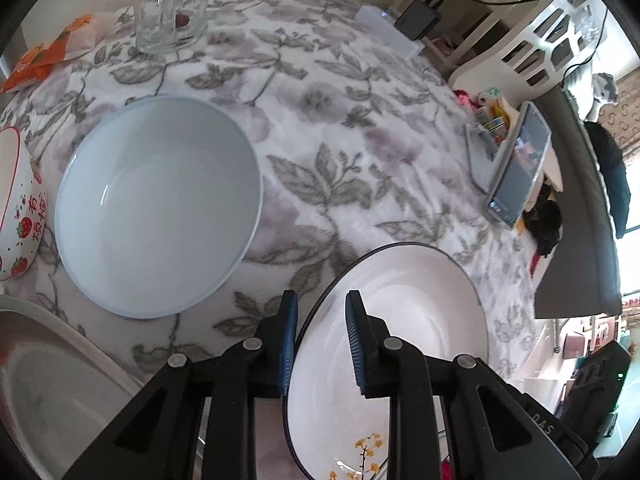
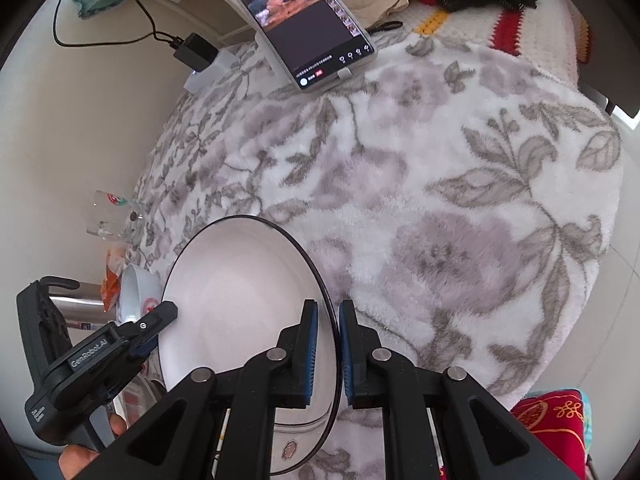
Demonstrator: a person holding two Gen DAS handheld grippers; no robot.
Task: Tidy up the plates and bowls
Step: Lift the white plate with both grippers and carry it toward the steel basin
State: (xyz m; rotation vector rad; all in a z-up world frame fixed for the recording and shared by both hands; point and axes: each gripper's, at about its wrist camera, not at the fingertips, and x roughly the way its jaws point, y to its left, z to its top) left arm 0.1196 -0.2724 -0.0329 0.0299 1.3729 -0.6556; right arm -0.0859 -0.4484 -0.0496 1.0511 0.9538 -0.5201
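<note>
Black-rimmed white plate [image 2: 240, 304] raised and tilted above the floral blanket [image 2: 440, 208], gripped from two sides. Right tool [image 2: 329, 344] clamped on the plate's near rim, one blue pad on each face. Left tool [image 1: 322, 340] straddling the opposite rim [image 1: 316, 312], pads apart; contact not discernible. Pale blue bowl [image 1: 156, 204] resting on the blanket just left of the plate. Strawberry-print bowl [image 1: 20, 208] at far left; glass mug [image 1: 172, 12] and phone [image 2: 304, 20] beyond.
</note>
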